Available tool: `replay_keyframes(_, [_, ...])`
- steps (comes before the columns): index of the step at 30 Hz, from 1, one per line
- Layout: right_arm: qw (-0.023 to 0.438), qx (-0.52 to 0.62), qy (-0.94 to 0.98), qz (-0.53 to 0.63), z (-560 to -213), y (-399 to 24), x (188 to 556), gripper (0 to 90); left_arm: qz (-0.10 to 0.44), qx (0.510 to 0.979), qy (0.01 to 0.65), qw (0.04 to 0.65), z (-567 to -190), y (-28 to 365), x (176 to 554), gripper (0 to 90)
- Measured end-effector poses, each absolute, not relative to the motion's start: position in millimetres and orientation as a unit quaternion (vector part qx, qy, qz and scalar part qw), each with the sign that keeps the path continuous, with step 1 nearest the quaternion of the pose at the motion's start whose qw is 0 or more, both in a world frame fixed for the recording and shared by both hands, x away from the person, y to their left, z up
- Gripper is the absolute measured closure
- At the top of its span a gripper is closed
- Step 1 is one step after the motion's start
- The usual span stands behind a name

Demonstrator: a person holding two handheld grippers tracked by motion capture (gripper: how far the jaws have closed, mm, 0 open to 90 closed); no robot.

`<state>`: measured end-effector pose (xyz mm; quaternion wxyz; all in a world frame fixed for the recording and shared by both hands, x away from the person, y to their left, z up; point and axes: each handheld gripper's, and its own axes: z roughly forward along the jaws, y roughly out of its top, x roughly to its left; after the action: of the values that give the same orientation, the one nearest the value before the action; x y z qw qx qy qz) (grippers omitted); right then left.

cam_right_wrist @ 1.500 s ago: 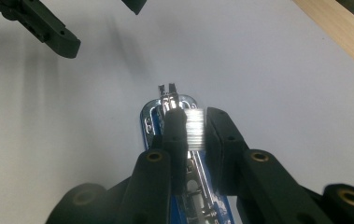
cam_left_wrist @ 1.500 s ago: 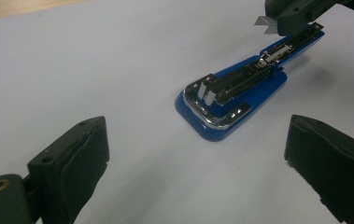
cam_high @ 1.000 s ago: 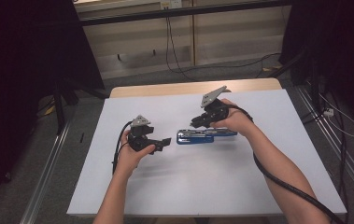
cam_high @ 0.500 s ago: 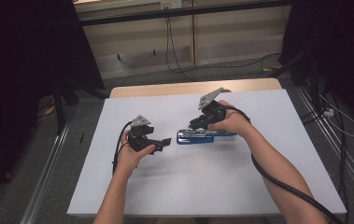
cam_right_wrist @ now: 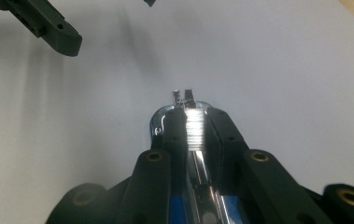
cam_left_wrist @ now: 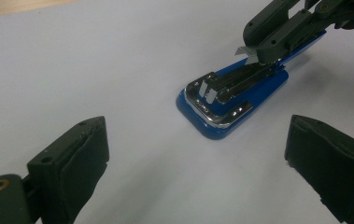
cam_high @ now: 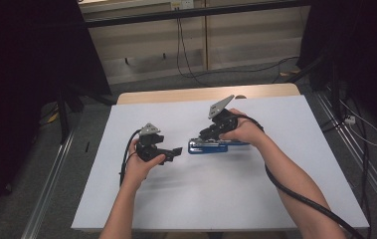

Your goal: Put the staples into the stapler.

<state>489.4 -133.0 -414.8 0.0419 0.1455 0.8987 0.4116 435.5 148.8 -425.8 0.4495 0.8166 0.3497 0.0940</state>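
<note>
The blue stapler point(cam_high: 215, 146) lies flat near the middle of the white table sheet point(cam_high: 285, 179), its metal nose pointing toward the left gripper point(cam_high: 174, 152), and it looks opened up: the left gripper view shows the blue base point(cam_left_wrist: 233, 109) with the staple channel bare and the blue lid swung up behind it. The right gripper point(cam_right_wrist: 191, 133) sits right over the stapler and is clenched on a thin strip of staples point(cam_right_wrist: 194, 128), holding it just above the channel; whether the strip already touches the channel, I cannot tell. So my read is that loading is under way: stapler open, strip in the claw and lined up, but seating it and closing the lid are still to come. The left gripper hovers just beside the stapler's nose, jaws spread wide with nothing between them. Compared with a second ago, very little differs: the stapler lies where it lay, the left gripper is in the same spot, and the right gripper sits a shade lower over the stapler.
</note>
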Motion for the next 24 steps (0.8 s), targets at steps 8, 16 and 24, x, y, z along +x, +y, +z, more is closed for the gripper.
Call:
replay_keyframes(8, [0.040,0.141,0.901,0.408,-416.6,-129.4,493.1,79.8,0.093,0.818,0.349,0.449,-426.5,148.5,435.9,6.5])
replay_keyframes(16, [0.036,0.137,0.902,0.407,-419.7,-125.2,497.5,79.7,0.091,0.817,0.350,0.449,-427.1,148.7,435.8,6.5])
replay_keyframes(24, [0.030,0.130,0.905,0.403,-424.3,-120.7,498.3,79.8,0.092,0.817,0.350,0.449,-427.1,148.9,436.2,6.5])
